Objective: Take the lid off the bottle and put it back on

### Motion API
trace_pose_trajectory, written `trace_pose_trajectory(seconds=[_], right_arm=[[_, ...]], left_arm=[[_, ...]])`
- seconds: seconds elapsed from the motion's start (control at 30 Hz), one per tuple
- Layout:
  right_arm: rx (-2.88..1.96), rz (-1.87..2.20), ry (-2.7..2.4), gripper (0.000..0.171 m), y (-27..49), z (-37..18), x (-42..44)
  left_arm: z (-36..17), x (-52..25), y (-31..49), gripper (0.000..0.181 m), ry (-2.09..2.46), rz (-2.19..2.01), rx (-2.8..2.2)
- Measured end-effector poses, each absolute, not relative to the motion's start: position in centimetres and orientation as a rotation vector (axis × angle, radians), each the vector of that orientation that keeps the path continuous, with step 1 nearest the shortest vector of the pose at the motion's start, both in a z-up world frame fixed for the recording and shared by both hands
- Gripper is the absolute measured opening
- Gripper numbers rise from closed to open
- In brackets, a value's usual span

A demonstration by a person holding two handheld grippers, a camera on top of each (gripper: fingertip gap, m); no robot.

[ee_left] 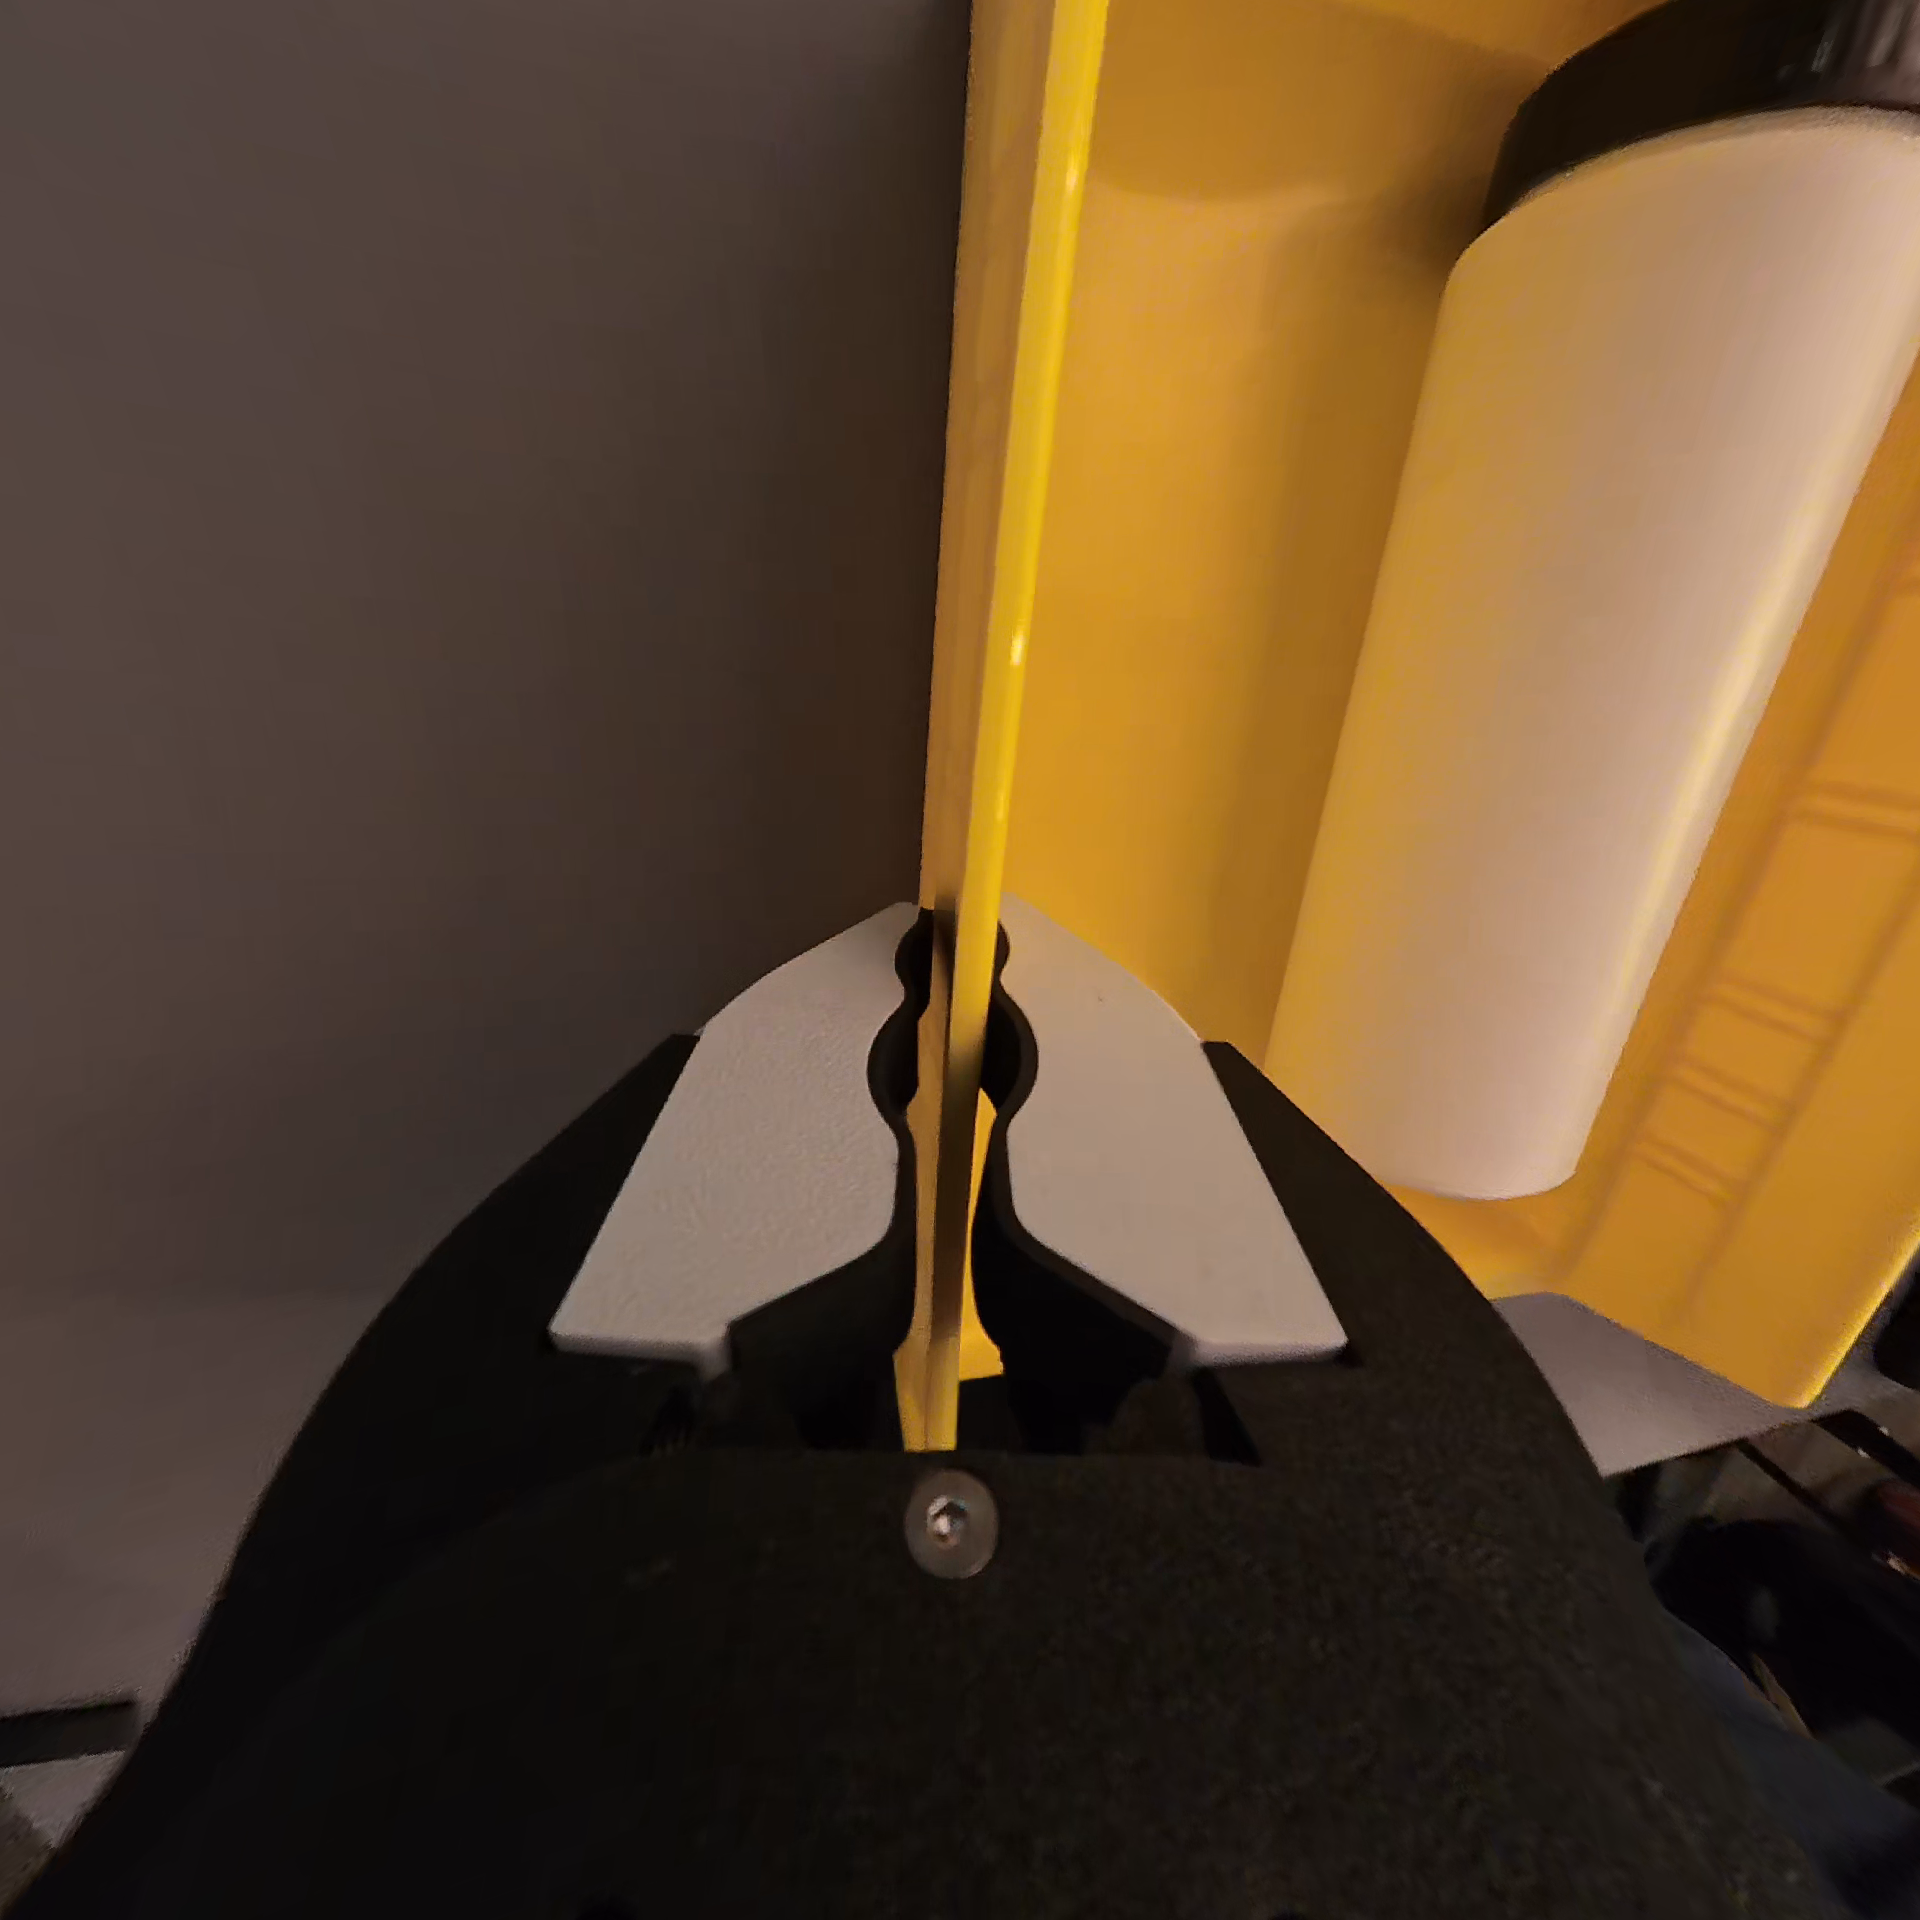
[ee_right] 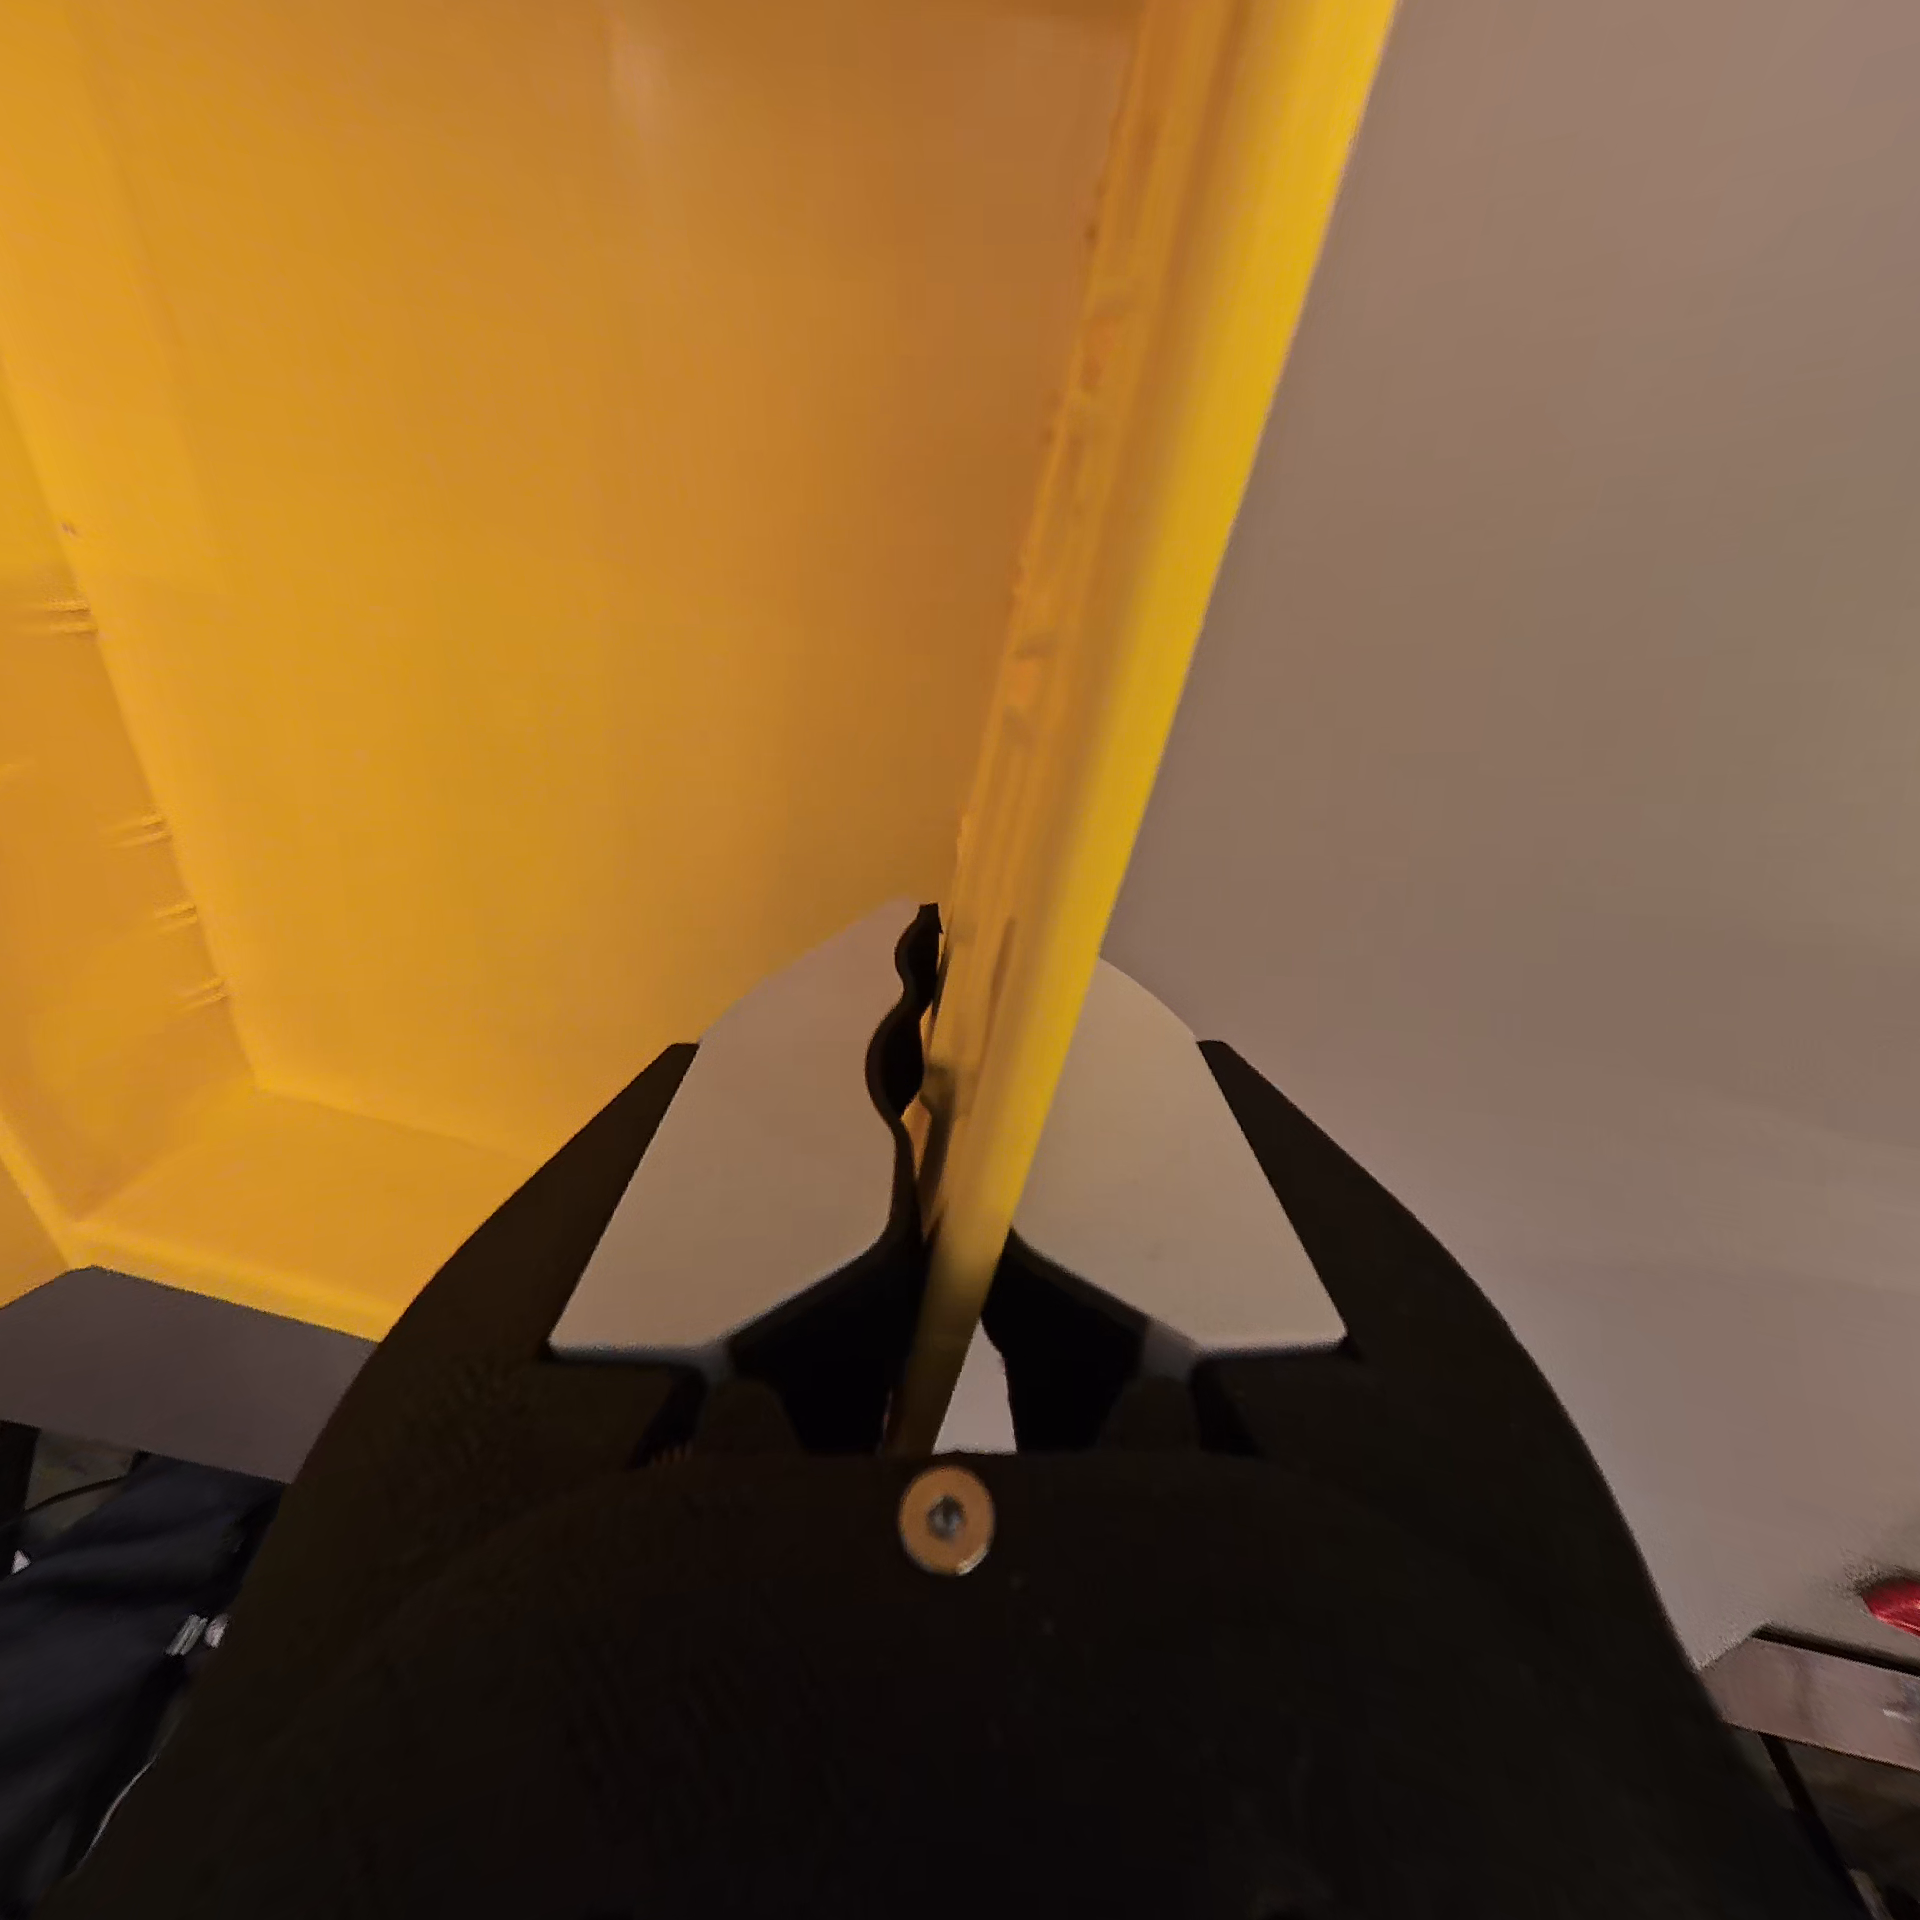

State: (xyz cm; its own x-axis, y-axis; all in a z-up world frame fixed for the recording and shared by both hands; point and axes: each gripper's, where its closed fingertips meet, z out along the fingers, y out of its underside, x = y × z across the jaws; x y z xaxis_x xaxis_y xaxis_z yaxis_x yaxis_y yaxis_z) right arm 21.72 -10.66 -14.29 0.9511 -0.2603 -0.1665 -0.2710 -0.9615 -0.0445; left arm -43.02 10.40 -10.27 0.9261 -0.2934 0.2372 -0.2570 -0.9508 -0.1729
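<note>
right of the left claw (ee_left: 951, 935), clamped like the right claw (ee_right: 940, 935) on the yellow tray's rim (ee_left: 1023, 520), lies the bottle (ee_left: 1579, 707).

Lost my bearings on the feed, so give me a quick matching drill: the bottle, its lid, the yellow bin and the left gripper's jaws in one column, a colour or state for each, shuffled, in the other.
Things:
1. bottle
2. lid
3. yellow bin
4. left gripper

Descriptions:
A. jaws shut on a thin yellow rim
B. black, still on
C. white, lying on its side
D. gripped at its rim by both grippers, holds the bottle

Pairs: 1-C, 2-B, 3-D, 4-A
</note>
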Motion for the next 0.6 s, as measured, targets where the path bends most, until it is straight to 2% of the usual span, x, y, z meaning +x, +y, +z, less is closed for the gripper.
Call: trace_pose_trajectory(seconds=[0.6], right_arm=[[-3.058, 0.246, 0.420, 0.006, -10.8, -14.3, 21.9]], left_arm=[[-10.1, -50.0, 11.8, 0.005, 0.334, -0.399, -2.897]])
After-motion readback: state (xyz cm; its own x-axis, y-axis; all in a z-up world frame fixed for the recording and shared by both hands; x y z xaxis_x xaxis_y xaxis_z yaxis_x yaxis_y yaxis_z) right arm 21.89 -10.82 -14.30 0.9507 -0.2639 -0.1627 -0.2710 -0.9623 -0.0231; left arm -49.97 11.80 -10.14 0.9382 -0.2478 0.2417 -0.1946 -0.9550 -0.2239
